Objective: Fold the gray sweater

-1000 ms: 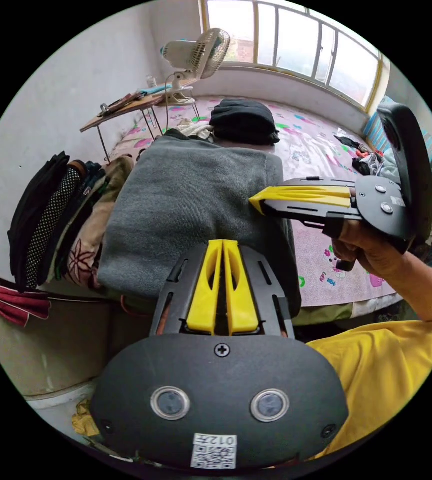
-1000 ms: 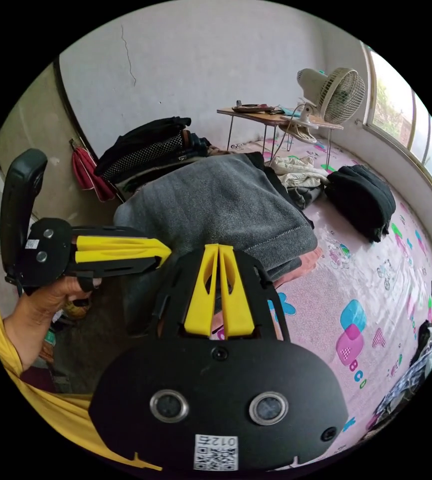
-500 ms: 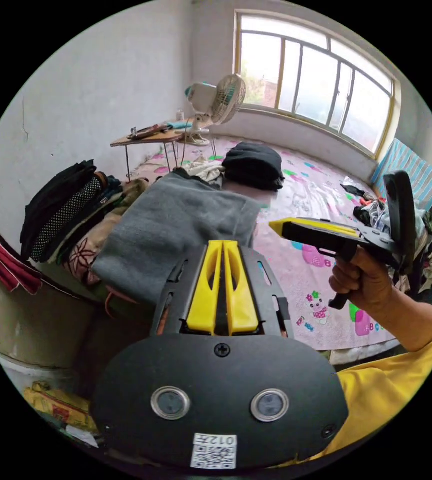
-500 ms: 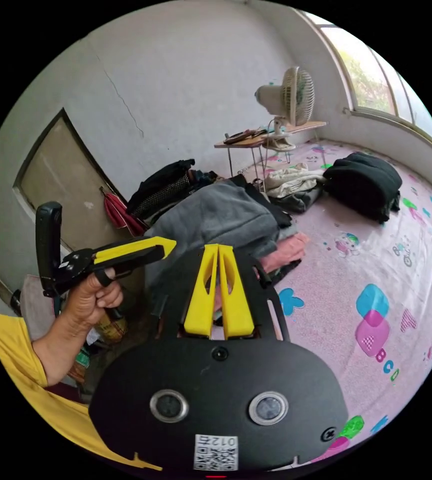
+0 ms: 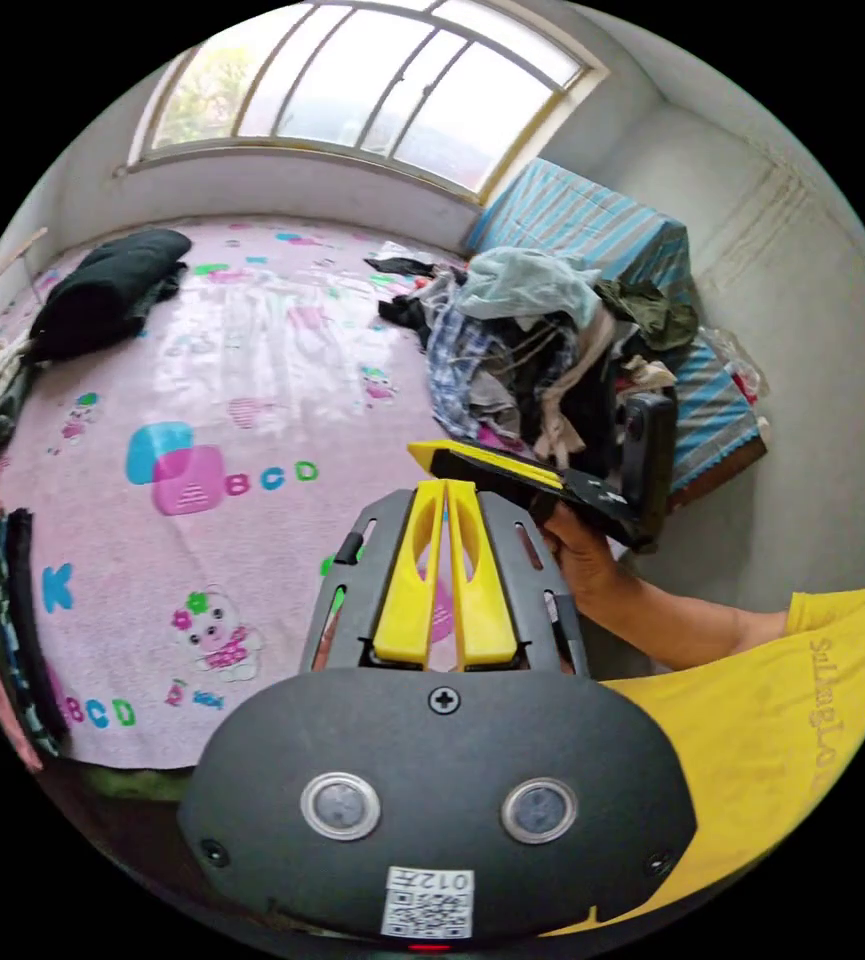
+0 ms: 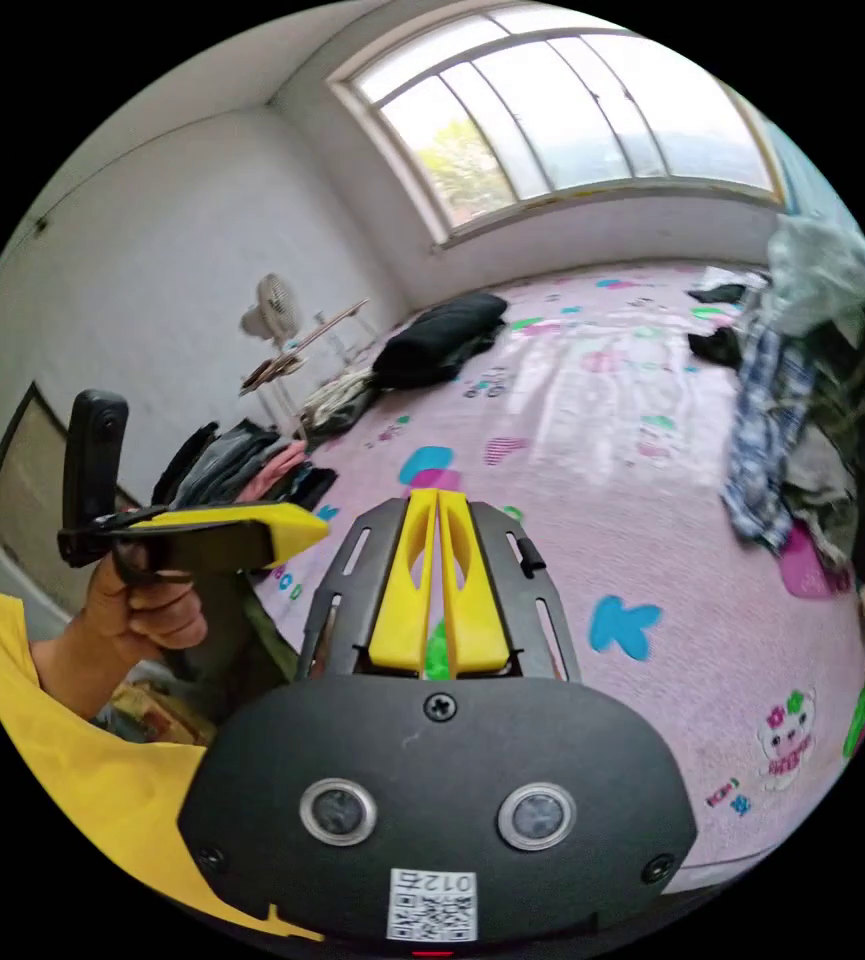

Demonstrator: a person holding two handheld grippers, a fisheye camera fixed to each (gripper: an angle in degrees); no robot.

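In the left gripper view, the left hand-held gripper (image 5: 444,490) sits nearest, its two yellow jaws pressed together with nothing between them, above the pink patterned mat (image 5: 252,400). Just beyond it, the right hand-held gripper (image 5: 432,458) comes in from the right, held by a hand (image 5: 577,555) on an arm in a yellow sleeve (image 5: 802,680); its yellow jaws also look drawn together and empty. Behind that gripper a loose pile of unfolded clothes (image 5: 542,340) leans against a blue striped cushion (image 5: 602,230). A folded black garment (image 5: 102,290) lies on the mat far to the left, below the wide window (image 5: 372,90).

In the right gripper view, the right hand-held gripper (image 6: 437,500) is in front, jaws closed on nothing. To its left the left hand-held gripper (image 6: 307,525) is gripped in the other hand (image 6: 147,610), yellow tips together. Past it, at the mat's edge by the wall, stands a stack of folded clothes (image 6: 242,470); the gray sweater (image 6: 222,462) appears to be the gray layer in that stack, well apart from both grippers, though it is small and hard to make out. Farther on are a small desk (image 6: 302,350) with a fan (image 6: 270,305) beside it, and the black garment (image 6: 442,335) near the window wall.
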